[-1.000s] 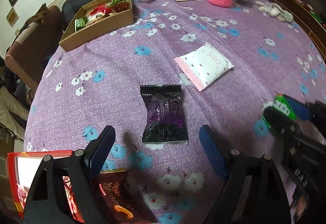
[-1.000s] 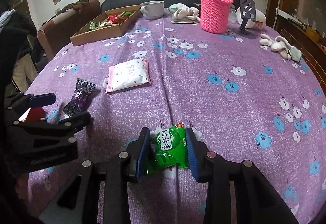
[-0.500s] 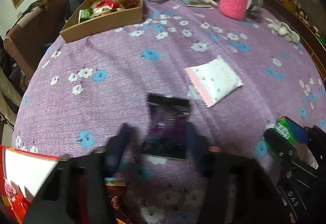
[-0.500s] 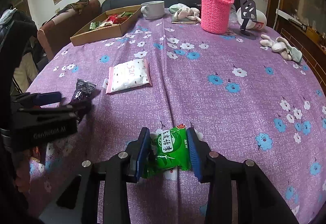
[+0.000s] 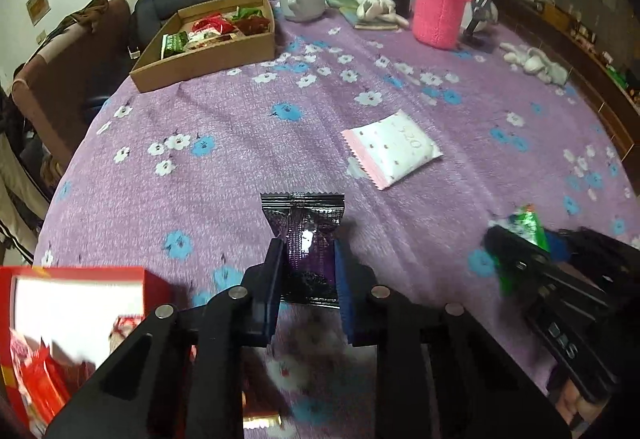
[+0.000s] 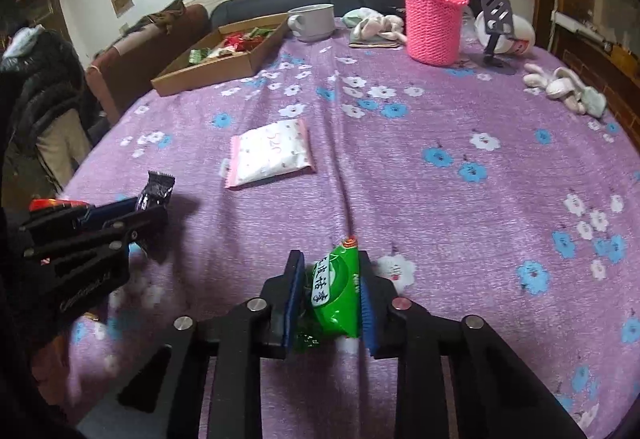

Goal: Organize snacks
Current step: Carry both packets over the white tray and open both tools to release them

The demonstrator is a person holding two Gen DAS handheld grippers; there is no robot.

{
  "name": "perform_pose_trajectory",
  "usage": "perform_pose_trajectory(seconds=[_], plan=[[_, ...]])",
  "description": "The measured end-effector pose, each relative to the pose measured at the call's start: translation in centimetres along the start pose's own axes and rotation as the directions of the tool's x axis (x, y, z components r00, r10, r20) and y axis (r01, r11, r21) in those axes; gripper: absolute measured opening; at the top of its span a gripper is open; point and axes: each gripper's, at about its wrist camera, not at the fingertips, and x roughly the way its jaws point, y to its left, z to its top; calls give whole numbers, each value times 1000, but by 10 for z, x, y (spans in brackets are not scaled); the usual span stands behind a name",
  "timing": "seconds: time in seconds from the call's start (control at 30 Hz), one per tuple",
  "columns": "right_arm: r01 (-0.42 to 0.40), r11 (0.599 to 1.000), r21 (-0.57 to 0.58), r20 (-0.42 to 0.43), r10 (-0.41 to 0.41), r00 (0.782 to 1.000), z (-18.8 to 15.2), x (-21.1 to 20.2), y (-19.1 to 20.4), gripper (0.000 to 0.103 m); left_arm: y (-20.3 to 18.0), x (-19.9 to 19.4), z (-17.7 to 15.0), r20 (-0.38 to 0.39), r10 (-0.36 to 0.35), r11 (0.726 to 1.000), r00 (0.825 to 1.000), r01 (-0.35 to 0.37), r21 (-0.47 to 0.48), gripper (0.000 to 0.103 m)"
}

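A dark purple snack packet [image 5: 304, 215] sits between the pads of my left gripper [image 5: 308, 251], whose jaws are closing and press on its sides; the packet looks slightly raised off the purple flowered cloth. A green snack packet [image 6: 334, 283] is squeezed between the pads of my right gripper [image 6: 330, 267], whose jaws are closing too. A white and pink packet [image 5: 394, 147] lies loose mid-table. At the far left, an open cardboard box [image 5: 208, 59] holds several snacks. From the right wrist view, the left gripper [image 6: 152, 207] is at the left with the purple packet [image 6: 158, 187].
A red box [image 5: 80, 273] with wrappers sits at the near left edge. Far back stand a grey mug [image 5: 302, 1], a bottle in a pink knitted sleeve [image 5: 438, 15], soft toys and a phone stand. A sofa and chairs ring the table.
My left gripper went from wide open to shut on the purple packet and rose a little. The right gripper tightened on the green packet, which now stands narrower between the pads.
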Motion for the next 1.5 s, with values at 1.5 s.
perform_pose_trajectory(seconds=[1.5], plan=[[-487, 821, -298, 143, 543, 828, -2, -75, 155, 18, 147, -161, -141, 274, 269, 953, 923, -216, -211, 22]])
